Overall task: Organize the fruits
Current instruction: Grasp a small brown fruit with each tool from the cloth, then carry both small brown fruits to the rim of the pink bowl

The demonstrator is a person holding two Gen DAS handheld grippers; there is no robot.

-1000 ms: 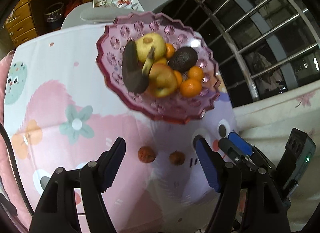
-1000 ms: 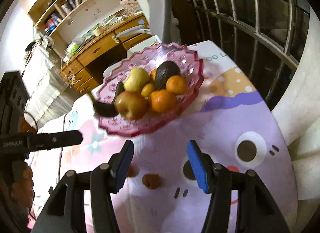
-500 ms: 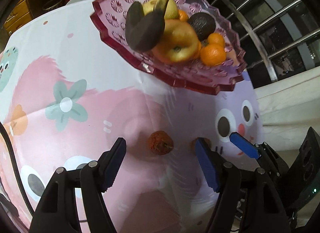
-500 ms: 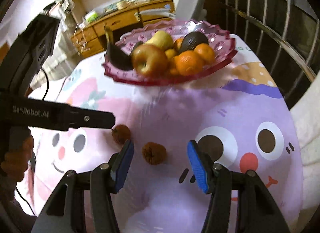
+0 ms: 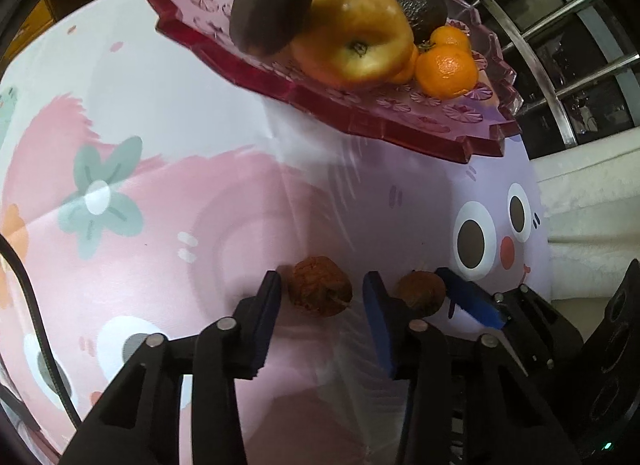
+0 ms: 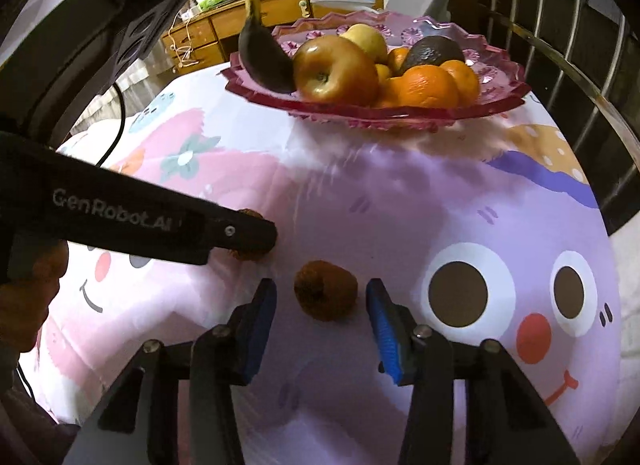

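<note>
Two small brown fruits lie side by side on the tabletop, in front of the pink bowl of fruit. The left gripper has its fingers spread around one brown fruit; the right gripper has its fingers spread around the other brown fruit.

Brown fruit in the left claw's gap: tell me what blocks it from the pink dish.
Nothing visible does. The left claw is open around the brown fruit, and only bare tablecloth lies between it and the pink dish. The dish is already crowded; the apple sits at its near edge.
</note>
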